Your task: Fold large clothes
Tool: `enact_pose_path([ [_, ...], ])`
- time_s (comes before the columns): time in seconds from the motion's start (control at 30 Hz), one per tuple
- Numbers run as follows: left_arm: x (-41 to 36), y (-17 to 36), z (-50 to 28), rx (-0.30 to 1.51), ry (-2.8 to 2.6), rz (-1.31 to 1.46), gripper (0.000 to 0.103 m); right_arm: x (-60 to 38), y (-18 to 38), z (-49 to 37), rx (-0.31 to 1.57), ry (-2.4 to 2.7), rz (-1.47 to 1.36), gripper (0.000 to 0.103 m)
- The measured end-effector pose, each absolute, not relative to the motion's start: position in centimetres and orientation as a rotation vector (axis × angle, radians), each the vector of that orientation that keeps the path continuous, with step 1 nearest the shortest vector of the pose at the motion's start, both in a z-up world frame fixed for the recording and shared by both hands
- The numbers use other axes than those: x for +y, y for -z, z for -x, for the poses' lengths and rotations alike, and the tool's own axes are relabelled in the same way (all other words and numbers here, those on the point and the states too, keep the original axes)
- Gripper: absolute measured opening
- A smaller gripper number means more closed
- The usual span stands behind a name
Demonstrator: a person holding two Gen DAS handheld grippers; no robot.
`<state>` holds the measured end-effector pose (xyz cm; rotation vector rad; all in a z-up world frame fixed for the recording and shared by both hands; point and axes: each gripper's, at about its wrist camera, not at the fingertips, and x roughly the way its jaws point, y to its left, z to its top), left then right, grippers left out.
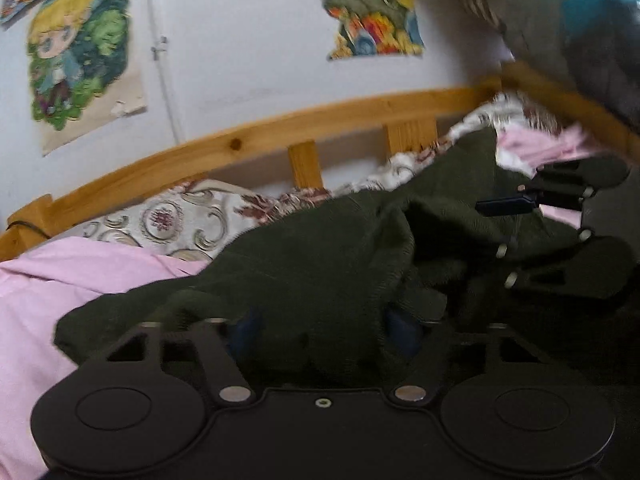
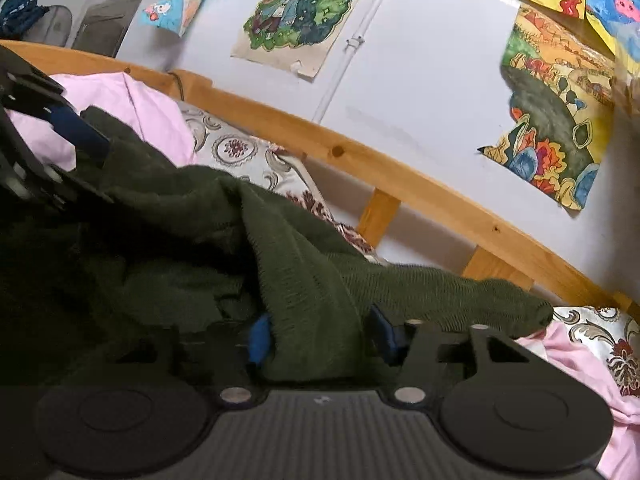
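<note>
Both grippers are bunched in the dark green knit sweater [image 2: 304, 264] heaped on the pink sheet [image 1: 60, 280], right gripper [image 2: 320, 336] part-closed pinching a fold, left gripper [image 1: 320, 332] likewise pinching cloth, seemingly to lift and spread it for folding.

Dark green knit garment [image 2: 304, 280] on pink sheet [image 1: 60, 276], cream-and-maroon scrollwork cover [image 1: 176, 220], honey-coloured wooden rail [image 2: 400, 184].
</note>
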<state>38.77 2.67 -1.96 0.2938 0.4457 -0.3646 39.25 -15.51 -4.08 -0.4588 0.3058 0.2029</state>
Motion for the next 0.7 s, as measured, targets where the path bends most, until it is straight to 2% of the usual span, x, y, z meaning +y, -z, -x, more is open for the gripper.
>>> enact_pose_path([
  [0.03, 2.2, 2.2, -38.9, 0.457, 0.363, -0.298, 0.032, -15.6, 4.2, -39.0, 0.302, -0.207, 0.472, 0.027],
  [0.07, 1.9, 2.3, -38.8, 0.461, 0.354, -0.305, 0.025, -15.6, 4.1, -38.7, 0.29, -0.201, 0.485, 0.021],
  [0.1, 1.7, 2.4, -38.5, 0.445, 0.347, -0.317, 0.01, -15.7, 4.0, -38.2, 0.273, -0.198, 0.485, 0.019],
  [0.23, 1.5, 3.3, -36.7, 0.391, 0.324, -0.416, 0.007, -16.2, 3.8, -36.8, 0.242, -0.146, 0.45, 0.014],
  [0.43, 1.1, 6.9, -36.6, 0.481, 0.357, -0.53, 0.008, -15.6, 8.8, -36.6, 0.364, -0.145, 0.544, 0.011],
  [0.53, 1.7, 5.9, -36.4, 0.512, 0.386, -0.466, 0.02, -16.0, 8.3, -36.6, 0.367, -0.152, 0.507, 0.013],
  [0.57, 2.2, 5.3, -36.4, 0.534, 0.406, -0.421, 0.027, -16.3, 8.0, -36.5, 0.363, -0.159, 0.503, 0.014],
  [0.6, 2.8, 4.8, -36.3, 0.553, 0.423, -0.374, 0.043, -16.5, 7.5, -36.2, 0.359, -0.171, 0.498, 0.02],
  [0.63, 3.8, 4.2, -36.2, 0.572, 0.438, -0.315, 0.052, -16.8, 7.0, -35.9, 0.352, -0.179, 0.49, 0.026],
  [0.67, 4.6, 3.8, -35.9, 0.574, 0.434, -0.267, 0.064, -17.1, 6.5, -35.7, 0.343, -0.188, 0.473, 0.038],
  [0.7, 5.5, 3.3, -35.6, 0.573, 0.423, -0.222, 0.069, -17.6, 5.7, -35.3, 0.34, -0.201, 0.445, 0.048],
])
